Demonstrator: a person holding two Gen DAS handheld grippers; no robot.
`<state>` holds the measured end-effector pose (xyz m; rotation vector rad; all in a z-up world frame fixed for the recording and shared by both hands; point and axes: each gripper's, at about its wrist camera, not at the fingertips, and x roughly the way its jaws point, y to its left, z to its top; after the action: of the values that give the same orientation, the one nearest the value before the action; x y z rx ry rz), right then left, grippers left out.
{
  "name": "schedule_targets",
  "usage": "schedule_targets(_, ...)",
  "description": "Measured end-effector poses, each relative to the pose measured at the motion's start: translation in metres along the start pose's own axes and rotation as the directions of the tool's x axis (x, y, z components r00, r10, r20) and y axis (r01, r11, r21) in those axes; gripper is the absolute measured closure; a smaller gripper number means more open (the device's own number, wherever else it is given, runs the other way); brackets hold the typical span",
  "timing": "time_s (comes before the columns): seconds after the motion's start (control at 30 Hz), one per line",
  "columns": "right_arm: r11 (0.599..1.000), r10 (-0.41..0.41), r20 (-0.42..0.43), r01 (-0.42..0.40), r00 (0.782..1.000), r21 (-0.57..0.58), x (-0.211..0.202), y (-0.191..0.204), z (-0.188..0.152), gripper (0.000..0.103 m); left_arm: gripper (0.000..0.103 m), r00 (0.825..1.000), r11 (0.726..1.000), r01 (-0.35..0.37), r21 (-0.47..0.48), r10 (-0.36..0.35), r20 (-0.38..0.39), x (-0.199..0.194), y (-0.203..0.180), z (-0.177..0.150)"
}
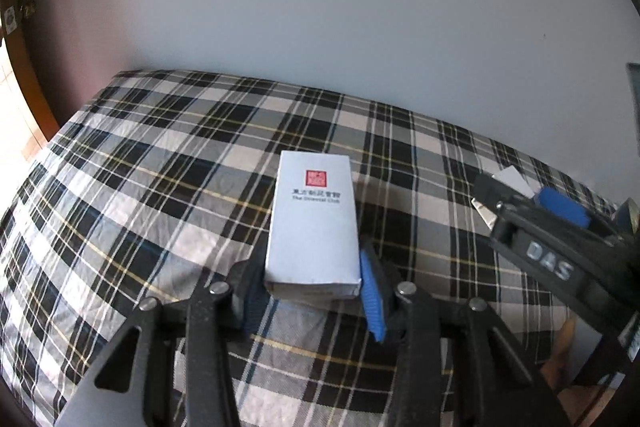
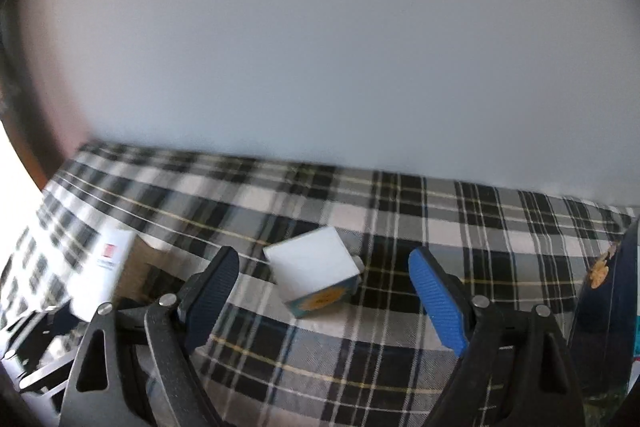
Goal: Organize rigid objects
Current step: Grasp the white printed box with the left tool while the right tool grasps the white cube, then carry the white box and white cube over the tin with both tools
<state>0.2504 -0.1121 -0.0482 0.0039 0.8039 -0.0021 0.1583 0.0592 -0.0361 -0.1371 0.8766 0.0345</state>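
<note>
Early in the sort — one box in hand.
Left gripper [image 1: 314, 291] clamps the tall white box [image 1: 314, 223]; beside it, right gripper [image 2: 324, 291] gapes around the untouched small box [image 2: 316, 269] — placement remains.

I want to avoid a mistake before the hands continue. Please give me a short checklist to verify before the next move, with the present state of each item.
1. Left gripper jaws closed on the tall white box: ok, pads press both sides.
2. Grip depth on that box: not ok, only its near end is clamped.
3. Right gripper jaws open: ok, nothing is between the pads.
4. Small white box lined up with the right jaws: ok, it lies ahead between them, though turned at an angle.
5. Small box resting flat on the plaid cloth: cannot tell, the picture is blurred.
</note>
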Motion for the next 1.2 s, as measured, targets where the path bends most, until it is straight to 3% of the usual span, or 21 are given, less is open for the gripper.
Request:
schedule_targets(0.03, 1.000, 0.002, -0.023, -0.002, 1.000, 0.001, 0.004, 0.000, 0.000, 0.040, 0.062, 1.000, 1.000, 0.000, 0.002, 0.000, 0.000, 0.000, 0.000, 0.000)
schedule_targets(0.07, 1.000, 0.011, -0.049, -0.011, 0.999, 0.009, 0.009, -0.002, -0.001, 0.050, 0.062, 1.000, 1.000, -0.002, 0.003, 0.002, -0.001, 0.001, 0.000, 0.001)
schedule_targets(0.1, 1.000, 0.009, -0.061, -0.008, 0.998, 0.020, 0.011, -0.004, -0.001, 0.052, 0.062, 1.000, 1.000, 0.000, 0.001, 0.000, 0.000, 0.001, 0.000, 0.001)
schedule_targets(0.23, 0.998, 0.022, -0.041, -0.019, 0.999, 0.054, 0.003, -0.011, -0.005, 0.053, 0.062, 1.000, 1.000, 0.003, -0.002, -0.003, 0.002, 0.000, 0.000, 0.000)
schedule_targets(0.37, 0.998, -0.002, 0.102, -0.004, 0.995, 0.060, -0.035, -0.013, -0.015, 0.053, 0.062, 0.998, 1.000, -0.004, 0.009, 0.003, 0.070, -0.012, -0.005, 0.000)
schedule_targets(0.47, 0.997, -0.049, 0.210, 0.037, 0.976, 0.065, -0.067, -0.016, -0.029, 0.052, 0.062, 0.988, 0.998, -0.039, 0.052, 0.031, 0.154, -0.027, -0.018, -0.002)
schedule_targets(0.63, 0.994, -0.097, 0.315, 0.076, 0.944, 0.080, -0.101, -0.016, -0.048, 0.052, 0.063, 0.966, 0.993, -0.075, 0.088, 0.050, 0.254, -0.046, -0.028, -0.007)
schedule_targets(0.73, 0.989, -0.142, 0.351, 0.121, 0.926, 0.082, -0.118, -0.013, -0.058, 0.052, 0.062, 0.955, 0.994, -0.072, 0.085, 0.044, 0.292, -0.058, -0.030, -0.014)
schedule_targets(0.9, 0.986, -0.163, 0.374, 0.142, 0.913, 0.083, -0.132, -0.014, -0.070, 0.052, 0.062, 0.949, 0.994, -0.052, 0.100, 0.018, 0.315, -0.073, -0.032, -0.026)
schedule_targets(1.2, 0.989, -0.147, 0.371, 0.126, 0.917, 0.080, -0.147, -0.019, -0.090, 0.052, 0.062, 0.945, 0.992, -0.044, 0.117, 0.004, 0.327, -0.083, -0.036, -0.038)
